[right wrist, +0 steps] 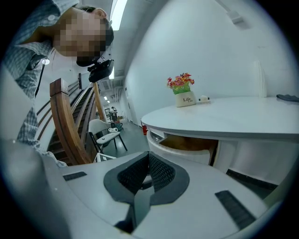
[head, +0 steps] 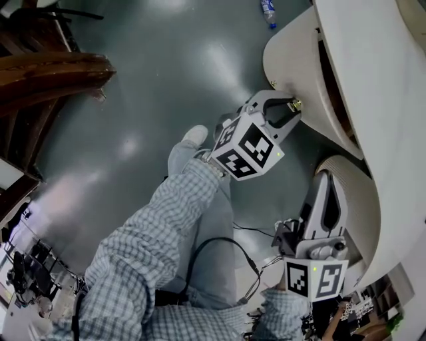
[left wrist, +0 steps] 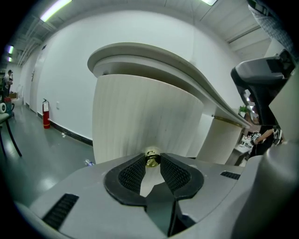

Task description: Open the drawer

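Observation:
A curved white drawer front (head: 286,56) stands out from the round white desk (head: 386,100), with a dark gap behind it. Its small brass knob (head: 297,104) sits between the tips of my left gripper (head: 295,106), which is shut on it. The left gripper view shows that knob (left wrist: 151,158) pinched between the black pads (left wrist: 133,173) before the ribbed drawer face (left wrist: 140,116). My right gripper (head: 326,176) hangs lower, beside a second curved front, shut and holding nothing. In the right gripper view its jaws (right wrist: 148,158) point at the drawer's brown inside (right wrist: 187,142).
A water bottle (head: 268,12) lies on the grey floor at the top. Dark wooden stairs (head: 46,73) stand at the left. My leg and white shoe (head: 194,136) are under the left gripper. A flower pot (right wrist: 182,91) sits on the desk top, and a chair (right wrist: 105,133) stands beyond.

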A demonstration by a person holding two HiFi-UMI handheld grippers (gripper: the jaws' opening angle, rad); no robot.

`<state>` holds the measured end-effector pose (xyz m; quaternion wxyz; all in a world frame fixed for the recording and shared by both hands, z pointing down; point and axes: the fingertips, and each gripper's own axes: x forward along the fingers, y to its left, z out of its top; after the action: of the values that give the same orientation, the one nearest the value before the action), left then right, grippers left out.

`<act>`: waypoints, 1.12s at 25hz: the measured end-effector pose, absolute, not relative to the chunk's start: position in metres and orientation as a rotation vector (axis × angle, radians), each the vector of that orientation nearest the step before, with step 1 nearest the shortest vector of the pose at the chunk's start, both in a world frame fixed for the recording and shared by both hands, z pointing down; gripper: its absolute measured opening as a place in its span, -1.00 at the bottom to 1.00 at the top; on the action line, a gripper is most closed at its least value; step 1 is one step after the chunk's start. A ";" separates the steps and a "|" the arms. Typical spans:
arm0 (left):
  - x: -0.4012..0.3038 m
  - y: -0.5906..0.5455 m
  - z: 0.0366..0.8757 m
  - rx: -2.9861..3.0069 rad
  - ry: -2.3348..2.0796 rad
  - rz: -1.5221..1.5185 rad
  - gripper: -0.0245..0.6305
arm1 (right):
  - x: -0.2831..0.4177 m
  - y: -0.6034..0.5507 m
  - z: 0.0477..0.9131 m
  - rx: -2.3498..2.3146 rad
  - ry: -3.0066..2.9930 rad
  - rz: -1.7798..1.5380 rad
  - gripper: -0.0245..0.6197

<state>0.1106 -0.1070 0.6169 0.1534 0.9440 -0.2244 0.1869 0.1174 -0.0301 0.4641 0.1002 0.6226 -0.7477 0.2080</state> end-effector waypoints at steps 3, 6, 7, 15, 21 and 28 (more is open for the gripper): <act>0.101 -0.101 0.618 2.701 -0.632 0.575 -0.61 | 0.114 -0.033 0.459 1.836 -2.218 0.607 -0.90; 0.091 -0.092 0.620 2.686 -0.626 0.606 -0.61 | 0.111 -0.033 0.453 1.834 -2.220 0.604 -0.90; 0.088 -0.089 0.621 2.680 -0.625 0.615 -0.61 | 0.110 -0.034 0.452 1.835 -2.221 0.603 -0.90; 0.065 -0.071 0.625 2.659 -0.605 0.689 -0.61 | 0.108 -0.037 0.439 1.842 -2.227 0.594 -0.90; 0.050 -0.056 0.625 2.633 -0.605 0.747 -0.61 | 0.105 -0.035 0.429 1.838 -2.234 0.585 -0.90; 0.033 -0.039 0.623 2.608 -0.607 0.794 -0.61 | 0.109 -0.032 0.418 1.851 -2.231 0.588 -0.90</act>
<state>0.0327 -0.0387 0.6235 0.1736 0.9196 -0.2141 0.2800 0.1095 -0.0322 0.4184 0.0918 0.6231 -0.7511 0.1979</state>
